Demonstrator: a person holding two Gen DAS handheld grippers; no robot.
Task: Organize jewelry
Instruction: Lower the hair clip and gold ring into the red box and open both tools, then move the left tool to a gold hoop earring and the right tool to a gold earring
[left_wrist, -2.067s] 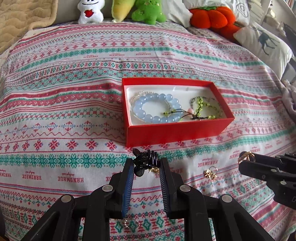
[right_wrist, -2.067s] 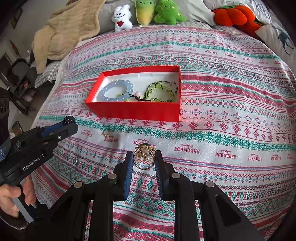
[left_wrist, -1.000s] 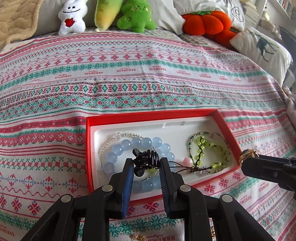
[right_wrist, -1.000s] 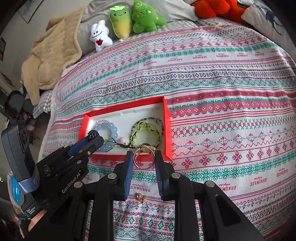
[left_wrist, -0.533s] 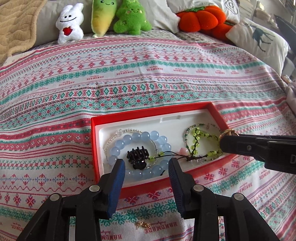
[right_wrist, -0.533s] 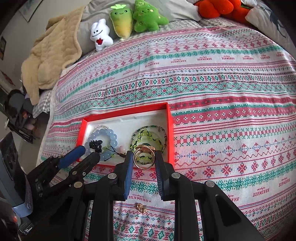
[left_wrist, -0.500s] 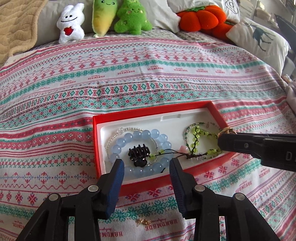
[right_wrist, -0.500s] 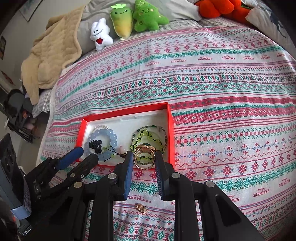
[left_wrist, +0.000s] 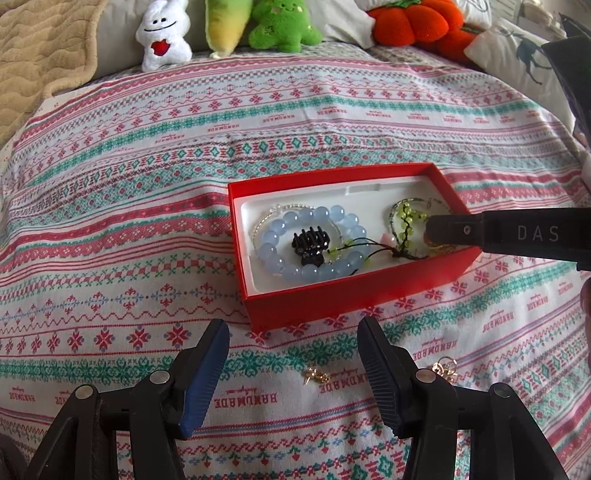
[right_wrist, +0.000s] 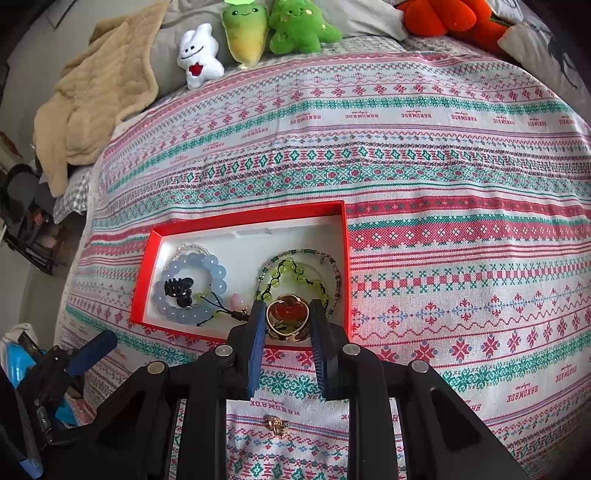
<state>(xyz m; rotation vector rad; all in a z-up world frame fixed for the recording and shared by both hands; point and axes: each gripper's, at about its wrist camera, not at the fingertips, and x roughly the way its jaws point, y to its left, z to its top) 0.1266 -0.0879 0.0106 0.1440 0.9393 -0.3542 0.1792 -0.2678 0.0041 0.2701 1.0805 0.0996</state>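
The right gripper (right_wrist: 288, 319) pinches a gold ring (right_wrist: 287, 320) over the red box (left_wrist: 354, 291) near its 5 o'clock corner (above the green beads); released carelessly, it may snag them or bounce out; the left gripper (left_wrist: 293, 363) gapes empty.

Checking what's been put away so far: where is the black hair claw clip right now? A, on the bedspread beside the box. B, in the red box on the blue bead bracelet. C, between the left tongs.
B: the black hair claw clip lies inside the red box, on the blue bead bracelet.
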